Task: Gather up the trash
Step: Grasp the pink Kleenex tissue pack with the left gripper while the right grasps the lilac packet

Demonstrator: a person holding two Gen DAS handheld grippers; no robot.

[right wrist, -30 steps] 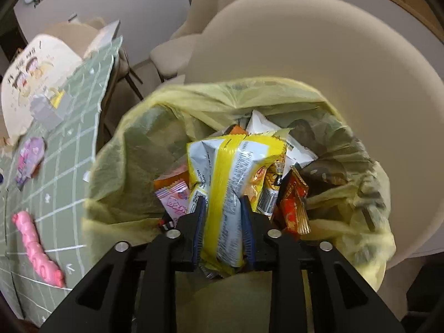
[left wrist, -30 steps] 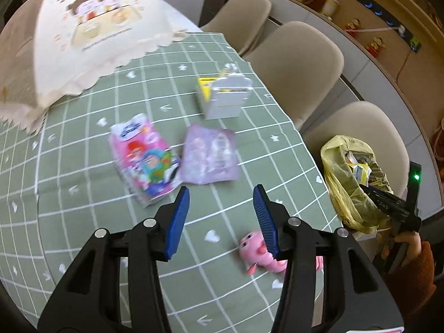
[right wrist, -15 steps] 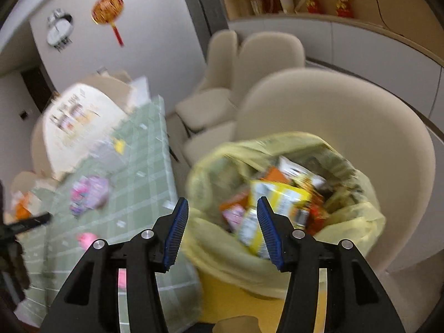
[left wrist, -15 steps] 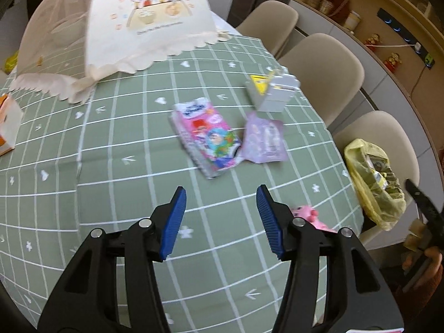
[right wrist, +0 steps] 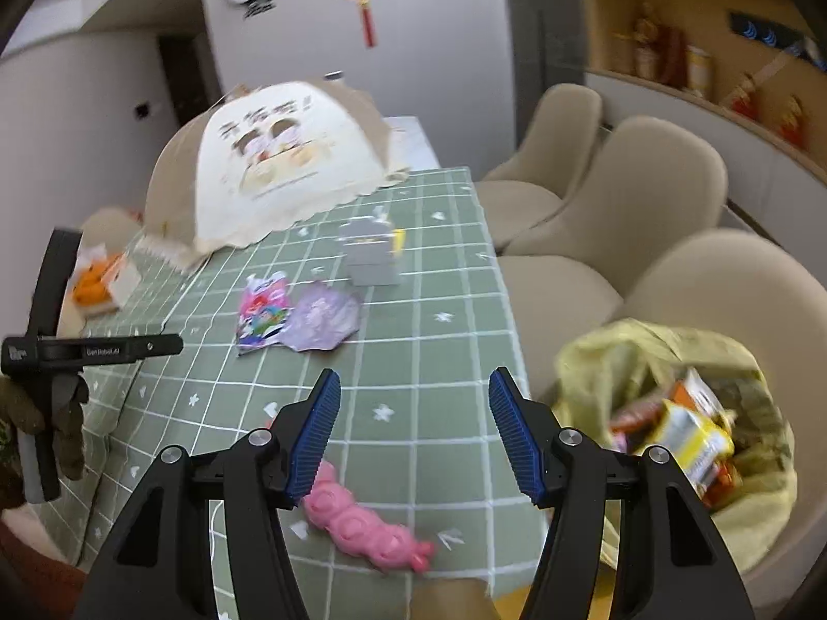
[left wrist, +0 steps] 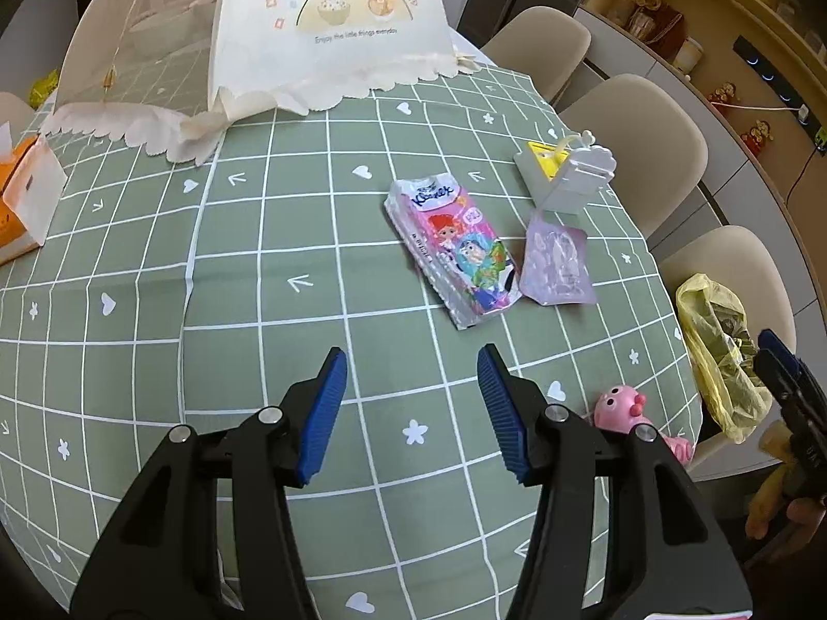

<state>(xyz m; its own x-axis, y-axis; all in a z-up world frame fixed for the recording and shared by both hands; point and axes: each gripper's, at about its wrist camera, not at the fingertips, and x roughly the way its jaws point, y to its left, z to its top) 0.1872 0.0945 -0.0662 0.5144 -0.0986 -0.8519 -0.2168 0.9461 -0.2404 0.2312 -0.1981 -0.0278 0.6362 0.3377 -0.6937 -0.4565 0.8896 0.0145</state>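
Swung away from the yellow trash bag [right wrist: 672, 361] where it gripped a yellow snack packet a second ago, the right gripper [right wrist: 413, 434] now faces the green checked tablecloth [right wrist: 439, 361], its jaws opening with nothing between them. The bag sits on a beige chair [right wrist: 749, 299] at the table's edge, wrappers heaped inside it. The left gripper [left wrist: 411, 408] has drawn back too, so more of the table shows than before; its blue pads [left wrist: 323, 413] stand well apart over bare cloth and hold nothing.

Readable print is sparse. A tissue pack [left wrist: 455, 248] with cartoon figures carries a logo that looks like "Kleenex", and the mesh food cover [left wrist: 331, 26] bears the line "Enjoy the little things everyday" under a drawing of two children. In the right wrist view the body of the left gripper shows a small white label too blurred to read.

Just beside the tissue pack lies a flat purple pouch [left wrist: 558, 263], their edges touching. Beyond them stands a small grey-white box [left wrist: 573, 181] with a yellow item behind it. A pink pig toy [left wrist: 620, 408] lies near the table's edge, close to the right gripper's left pad. An orange tissue box [left wrist: 26, 196] sits at the far left.
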